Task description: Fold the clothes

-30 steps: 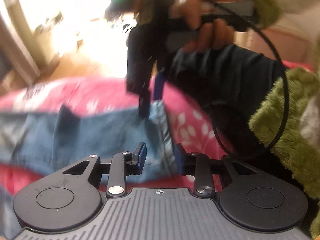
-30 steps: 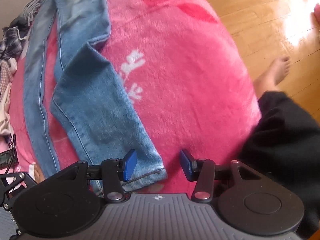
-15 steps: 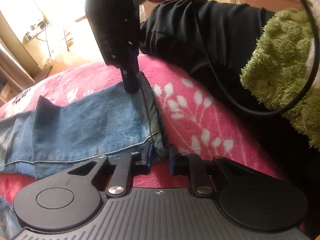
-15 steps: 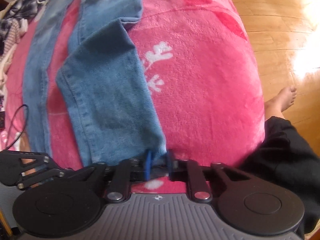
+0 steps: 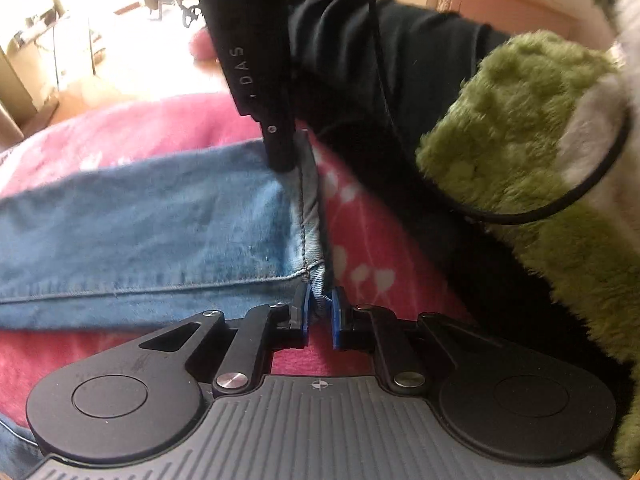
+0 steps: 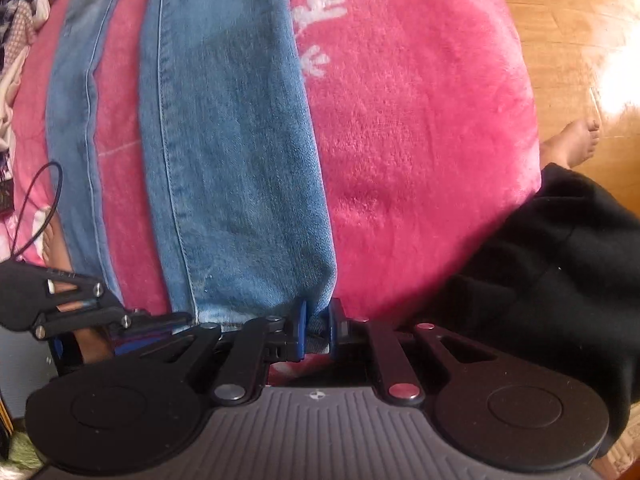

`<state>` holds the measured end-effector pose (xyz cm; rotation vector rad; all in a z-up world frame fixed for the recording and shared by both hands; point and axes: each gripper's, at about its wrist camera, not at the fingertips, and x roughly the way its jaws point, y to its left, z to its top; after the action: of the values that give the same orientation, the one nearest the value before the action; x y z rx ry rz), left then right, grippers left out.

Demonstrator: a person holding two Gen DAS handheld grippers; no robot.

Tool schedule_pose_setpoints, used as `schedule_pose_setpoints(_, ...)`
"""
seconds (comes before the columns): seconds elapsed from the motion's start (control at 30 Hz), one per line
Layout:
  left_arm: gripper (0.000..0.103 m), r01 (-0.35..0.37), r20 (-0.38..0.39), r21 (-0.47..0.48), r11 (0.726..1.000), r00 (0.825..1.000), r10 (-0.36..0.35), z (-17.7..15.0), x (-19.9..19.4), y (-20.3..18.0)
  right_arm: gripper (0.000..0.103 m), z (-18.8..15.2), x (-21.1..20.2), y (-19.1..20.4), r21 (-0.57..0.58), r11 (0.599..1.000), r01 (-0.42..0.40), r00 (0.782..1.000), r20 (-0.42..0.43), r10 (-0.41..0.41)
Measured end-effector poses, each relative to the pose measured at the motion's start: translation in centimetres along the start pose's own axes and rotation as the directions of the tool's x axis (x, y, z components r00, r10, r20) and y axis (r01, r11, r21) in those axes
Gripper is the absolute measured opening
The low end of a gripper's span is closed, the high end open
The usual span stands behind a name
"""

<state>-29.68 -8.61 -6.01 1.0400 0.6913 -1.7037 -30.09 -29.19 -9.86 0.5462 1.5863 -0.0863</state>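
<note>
**Jeans pinched at the hem by both grippers**

Jeans [image 6: 236,152] are lying on a pink blanket [image 6: 416,128], one leg running lengthwise from the bottom centre of the right wrist frame toward the top, the other leg lying alongside at upper left. The right hand-held gripper [image 6: 318,326] is clamping one hem corner; the left hand-held gripper [image 5: 320,312] is clamping the opposite corner of the same hem, low in its frame. The leg's long axis is stretching away from both grippers, so any fold would likely be carrying the hem along it. Both are sitting equally close.
</note>
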Motion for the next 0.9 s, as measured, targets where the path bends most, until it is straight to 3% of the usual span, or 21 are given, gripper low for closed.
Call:
schedule_pose_setpoints(0.07, 0.015, 0.006, 0.005, -0.006, 1.0, 1.0, -0.006, -0.1, -0.3, 0.0, 0.015, -0.2, 0.2, 0.0, 0.003, 1.0, 0.006, 1.0, 0.003, -0.006)
schedule_pose_setpoints(0.17, 0.024, 0.031, 0.02, 0.01, 0.999, 0.999, -0.032, -0.6, -1.5, -0.3, 0.026, -0.5, -1.0, 1.0, -0.041, 0.997, 0.06, 0.998, 0.015, -0.059)
schedule_pose_setpoints(0.27, 0.024, 0.038, 0.031, 0.068, 0.997, 0.999, -0.04, -1.2, -2.8, -1.0, 0.026, 0.0, -3.4, 2.8, -0.149, 0.985, 0.088, 0.992, 0.104, -0.073)
schedule_pose_setpoints(0.37, 0.024, 0.021, 0.034, 0.024, 0.999, 0.999, -0.022, -1.4, -3.5, -0.2, 0.026, 3.7, -3.7, 4.9, -0.207, 0.972, 0.108, 0.971, 0.23, -0.059)
schedule_pose_setpoints(0.53, 0.025, -0.021, 0.055, -0.135, 0.991, 0.998, 0.028, -0.9, -4.5, 2.3, 0.026, 9.8, -4.2, 8.4, -0.293, 0.943, 0.157, 0.903, 0.428, -0.018)
schedule_pose_setpoints(0.73, 0.025, -0.055, 0.045, -0.296, 0.953, 0.996, 0.072, -1.6, -4.5, 5.6, 0.026, 17.3, -4.5, 12.4, -0.365, 0.906, 0.216, 0.78, 0.622, 0.064)
schedule_pose_setpoints(0.83, 0.025, -0.08, 0.03, -0.393, 0.916, 0.995, 0.1, -3.0, -5.4, 7.9, 0.026, 20.4, -2.7, 12.7, -0.35, 0.924, 0.157, 0.744, 0.657, 0.122)
schedule_pose_setpoints(0.87, 0.025, -0.087, 0.032, -0.428, 0.899, 0.993, 0.112, -3.6, -5.8, 8.7, 0.026, 21.1, -1.9, 12.4, -0.348, 0.926, 0.145, 0.738, 0.661, 0.132)
schedule_pose_setpoints(0.9, 0.025, -0.094, 0.033, -0.463, 0.882, 0.992, 0.123, -4.3, -6.3, 9.6, 0.026, 21.4, -0.9, 12.1, -0.345, 0.927, 0.145, 0.749, 0.651, 0.125)
